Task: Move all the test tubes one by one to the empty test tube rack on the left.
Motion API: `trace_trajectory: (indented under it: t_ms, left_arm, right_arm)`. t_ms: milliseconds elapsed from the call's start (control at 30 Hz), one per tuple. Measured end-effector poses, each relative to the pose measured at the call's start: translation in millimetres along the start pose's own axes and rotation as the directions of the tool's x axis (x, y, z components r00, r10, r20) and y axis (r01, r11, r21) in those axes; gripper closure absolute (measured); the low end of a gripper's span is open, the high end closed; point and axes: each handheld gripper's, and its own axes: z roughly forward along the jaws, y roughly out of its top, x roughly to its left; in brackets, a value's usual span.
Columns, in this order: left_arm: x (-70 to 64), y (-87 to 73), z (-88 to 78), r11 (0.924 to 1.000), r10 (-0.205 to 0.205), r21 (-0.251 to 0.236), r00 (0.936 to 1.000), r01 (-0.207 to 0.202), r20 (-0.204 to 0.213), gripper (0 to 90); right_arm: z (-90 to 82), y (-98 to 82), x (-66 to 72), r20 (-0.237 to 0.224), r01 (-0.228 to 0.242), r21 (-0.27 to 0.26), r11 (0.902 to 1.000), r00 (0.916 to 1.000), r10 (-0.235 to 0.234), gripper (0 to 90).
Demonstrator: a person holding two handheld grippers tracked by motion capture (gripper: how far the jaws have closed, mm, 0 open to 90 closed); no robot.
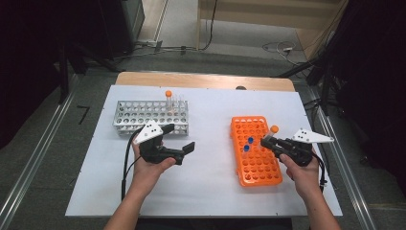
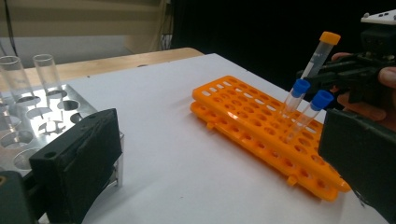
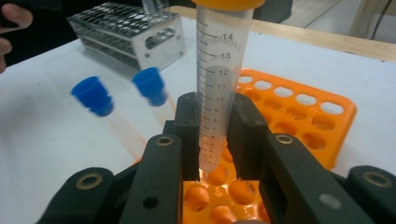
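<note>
Right gripper (image 3: 212, 140), jaws clamped on an orange-capped tube (image 3: 219, 88), holds it upright just above the orange rack (image 1: 256, 151), its tip over a rack hole. Two blue-capped tubes (image 2: 299, 100) stand in the rack beside it. Left gripper (image 1: 179, 141) waits with jaws wide and empty near the metal rack (image 1: 151, 116). Step in hand: probably carrying the tube between racks. Next move calls for keeping the tube vertical and clear of its blue-capped neighbours.
</note>
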Motion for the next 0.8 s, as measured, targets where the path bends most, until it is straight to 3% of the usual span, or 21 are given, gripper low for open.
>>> trace_trajectory:
  t_ms: [300, 600, 800]
  left_arm:
    - [-7.5, 2.3, 3.7, 0.9999, 0.009, 0.010, 0.9992, -0.009, 0.040, 0.4]
    - [-21.3, 3.0, 9.0, 0.9994, 0.034, 0.005, 0.9964, -0.034, 0.078, 3.1]
    - [-32.9, 3.3, 14.7, 0.9986, 0.047, 0.016, 0.9909, -0.050, 0.126, 5.2]
  right_arm:
    - [0.6, -7.1, 24.4, -0.103, 0.051, 0.048, 0.9975, 0.9936, -0.046, 72.3]
    - [10.8, -2.9, 48.4, -0.180, 0.111, 0.060, 0.9920, 0.9787, -0.099, 72.3]
    - [22.1, -0.5, 63.8, -0.222, 0.121, 0.063, 0.9907, 0.9694, -0.104, 72.3]
